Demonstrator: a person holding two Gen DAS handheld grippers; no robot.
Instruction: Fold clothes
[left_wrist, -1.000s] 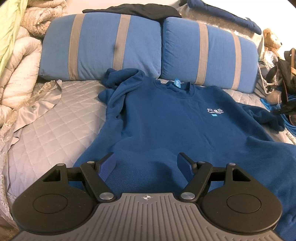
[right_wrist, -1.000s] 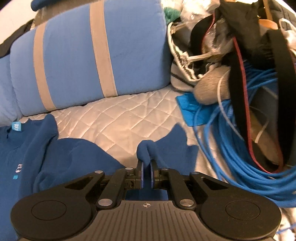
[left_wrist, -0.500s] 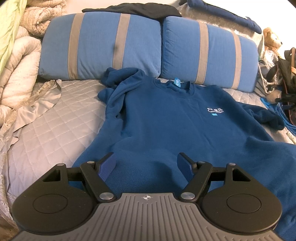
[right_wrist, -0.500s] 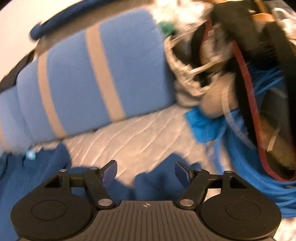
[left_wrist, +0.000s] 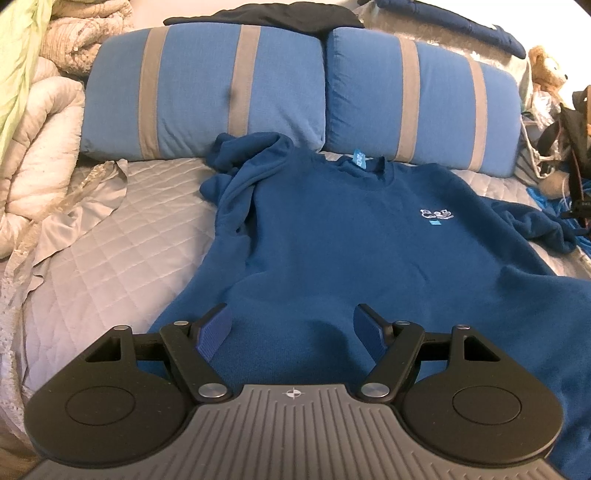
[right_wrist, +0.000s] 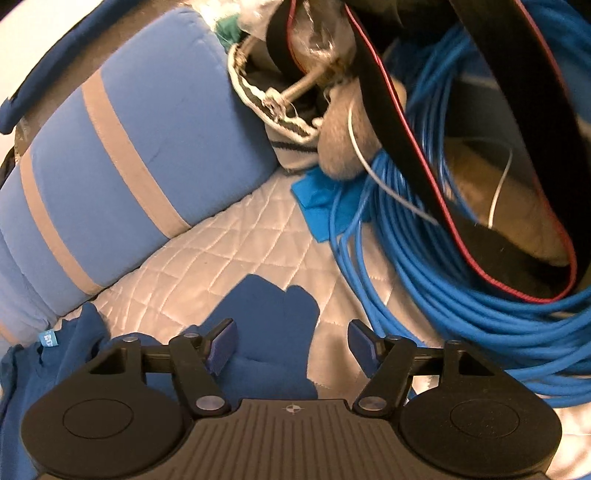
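A dark blue sweatshirt (left_wrist: 332, 240) lies face up on the quilted bed cover (left_wrist: 110, 236), collar toward the pillows. Its left sleeve (left_wrist: 236, 162) is bunched near the shoulder. Its right sleeve (left_wrist: 535, 225) lies crumpled at the far right. My left gripper (left_wrist: 291, 328) hovers open over the lower body of the sweatshirt, with nothing pinched. In the right wrist view the sleeve's cuff (right_wrist: 266, 314) lies loose on the cover, under the gap and near the left finger. My right gripper (right_wrist: 293, 341) has its jaws wide and closing a little, pads off the cloth.
Two blue pillows with grey stripes (left_wrist: 207, 88) (left_wrist: 421, 99) line the back. A coil of blue cable (right_wrist: 424, 295) and a black strap with red edging (right_wrist: 406, 140) crowd the right side. A heaped pale comforter (left_wrist: 37, 147) fills the left.
My right gripper has let go of the sleeve cuff and its jaws have swung wide apart. It has rolled and shifted toward the cable coil. The left gripper has not moved.
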